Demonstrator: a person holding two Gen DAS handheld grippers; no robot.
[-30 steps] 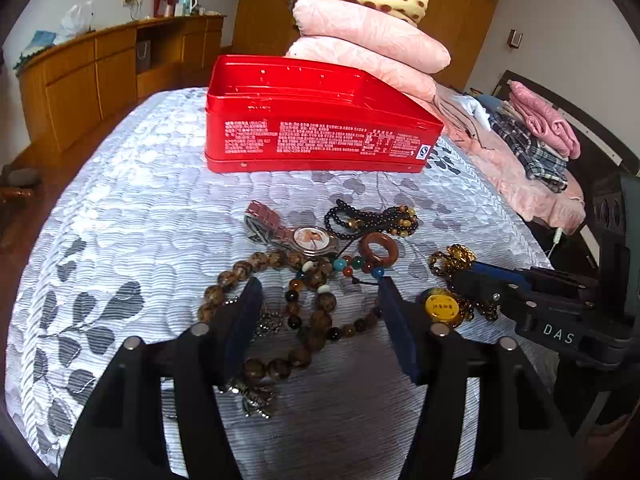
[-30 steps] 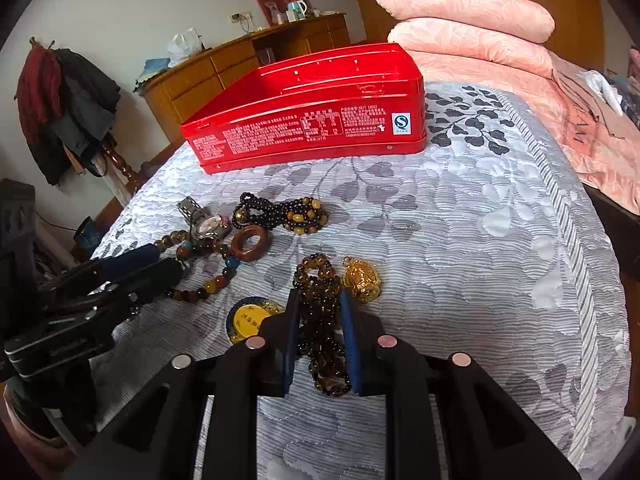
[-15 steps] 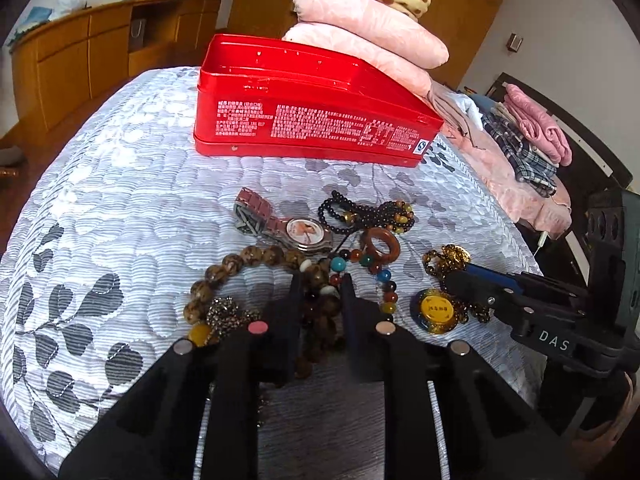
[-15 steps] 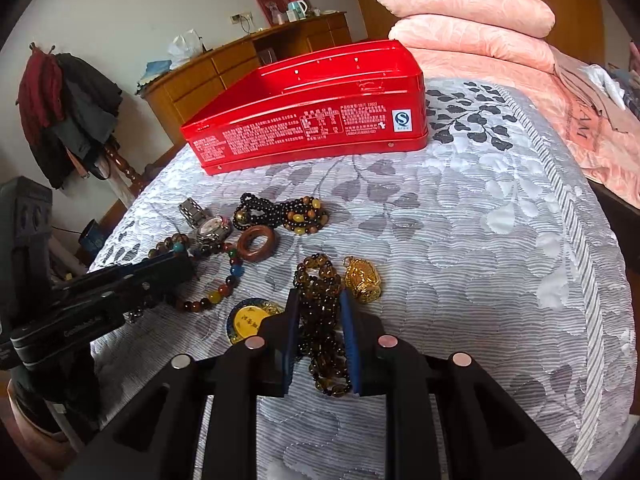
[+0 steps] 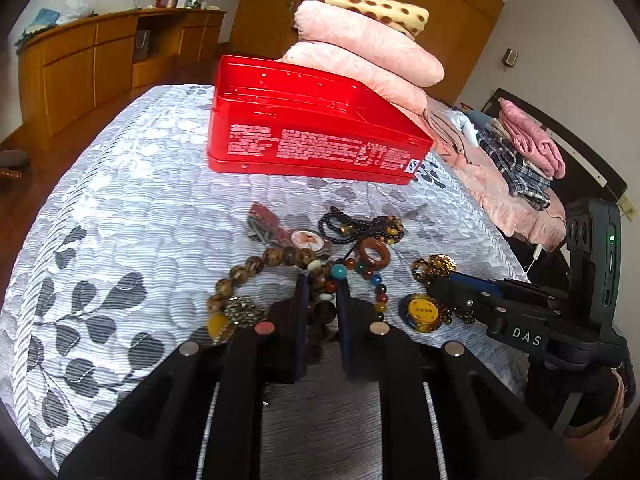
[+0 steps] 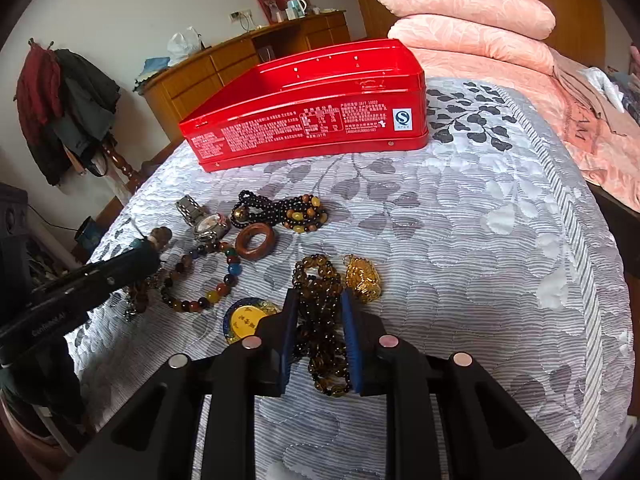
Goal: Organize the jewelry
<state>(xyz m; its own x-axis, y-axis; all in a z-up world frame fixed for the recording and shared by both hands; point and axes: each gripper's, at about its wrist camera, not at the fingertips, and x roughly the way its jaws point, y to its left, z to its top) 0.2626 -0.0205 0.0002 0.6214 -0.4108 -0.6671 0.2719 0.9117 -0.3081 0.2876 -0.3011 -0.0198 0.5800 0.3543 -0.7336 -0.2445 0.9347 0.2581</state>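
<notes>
The left claw [image 5: 322, 292] is closing, and its two fingers pinch the beads [image 5: 280, 258] of a big brown bead string lying on the bed [image 5: 132, 216]. A string of many-colored beads [image 5: 372, 280] lies just beside its right finger. The right claw [image 6: 319, 304] is almost shut and squeezes a dark amber bead string [image 6: 318, 280], which also lies on the bed.

A gold charm [image 6: 362, 278] sits just beside the right claw. A round yellow tin [image 6: 244, 318] lies on its other side. Farther up the bed are a brown ring [image 6: 255, 242], a watch [image 6: 206, 220] and a black bead string [image 6: 276, 210], all close together.

The red box [image 6: 304, 120] stands open at the far side of the bed, well apart from the jewelry. Pink pillows [image 6: 468, 16] are stacked behind it.
</notes>
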